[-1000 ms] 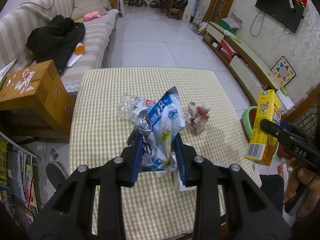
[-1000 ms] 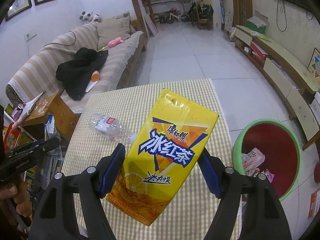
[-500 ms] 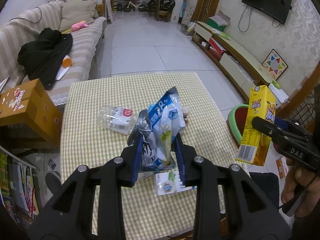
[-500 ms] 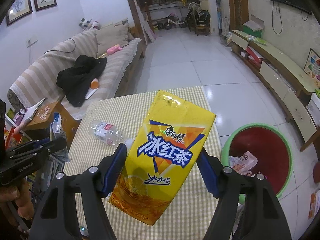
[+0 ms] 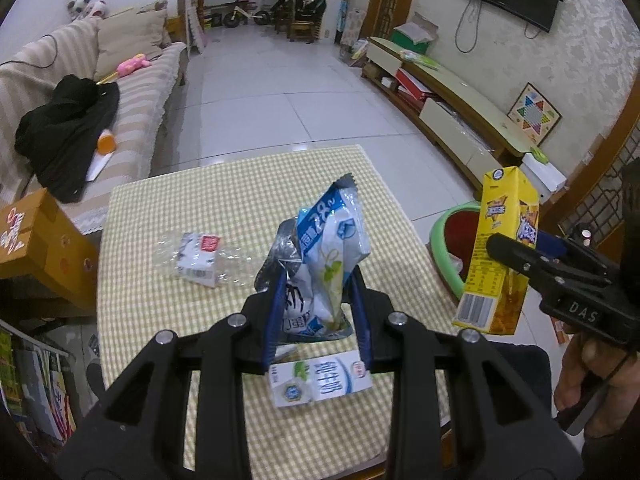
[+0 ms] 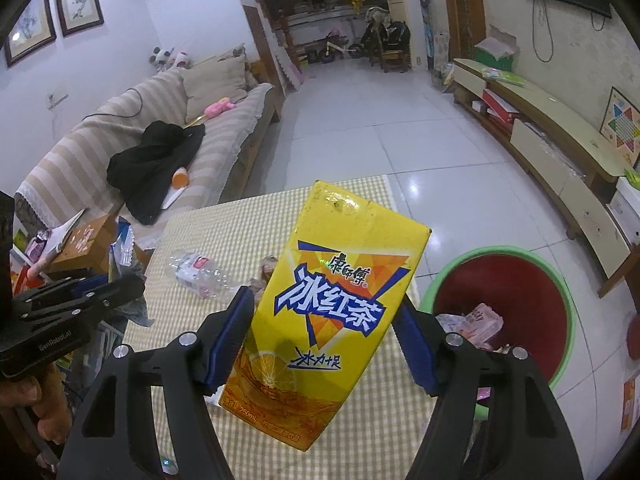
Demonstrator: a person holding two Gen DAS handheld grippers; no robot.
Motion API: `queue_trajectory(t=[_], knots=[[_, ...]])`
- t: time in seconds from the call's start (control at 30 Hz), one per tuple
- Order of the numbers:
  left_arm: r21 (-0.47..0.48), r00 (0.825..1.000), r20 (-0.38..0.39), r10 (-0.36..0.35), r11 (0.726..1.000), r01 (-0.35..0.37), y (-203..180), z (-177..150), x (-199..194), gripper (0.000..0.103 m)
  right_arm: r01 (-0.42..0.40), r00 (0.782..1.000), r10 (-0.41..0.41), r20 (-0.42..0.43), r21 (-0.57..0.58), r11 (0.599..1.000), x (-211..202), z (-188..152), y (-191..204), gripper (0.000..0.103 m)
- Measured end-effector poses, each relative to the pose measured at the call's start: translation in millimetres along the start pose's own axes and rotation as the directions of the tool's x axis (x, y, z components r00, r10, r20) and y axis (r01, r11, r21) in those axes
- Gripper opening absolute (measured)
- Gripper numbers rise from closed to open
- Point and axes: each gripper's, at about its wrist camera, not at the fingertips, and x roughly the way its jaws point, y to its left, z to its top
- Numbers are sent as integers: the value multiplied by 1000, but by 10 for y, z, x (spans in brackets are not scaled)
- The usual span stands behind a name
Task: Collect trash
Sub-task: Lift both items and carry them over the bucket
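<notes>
Count of items in view:
- drink cartons: 2, one yellow carton [image 6: 328, 316] and one white milk carton [image 5: 320, 378] at 6 o'clock on the surface [image 5: 224, 196]
- snack bags: 1 [image 5: 324, 256]
- plastic bottles: 1 [image 5: 200, 252], at 9 o'clock
- bins: 1 [image 6: 560, 304], at 3 o'clock

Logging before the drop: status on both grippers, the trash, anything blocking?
Left gripper shut on blue-white snack bag. Right gripper shut on yellow tea carton, not yet over green bin. Bottle, milk carton remain on table. No obstruction.
</notes>
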Motion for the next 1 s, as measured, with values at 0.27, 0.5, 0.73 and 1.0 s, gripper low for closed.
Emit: queue_trajectory(t=[0.27,0.5,0.73,1.0], knots=[[48,998,-15,-59,997,60,-393,115,182,30,46,999,-47,16,55,997,-126,26,-402,67],[107,991,-39,-131,985,135,-872,239,386,30,103,993,-108,37,127,987,-289,42,-915,67],[166,975,-76,-207,962,217,-1443,358,611,30,150,986,-161,46,181,972,-418,2,-1422,67],[217,957,-128,-262,934,284,-1994,407,878,30,162,984,-174,38,219,962,-404,-42,-1916,67]])
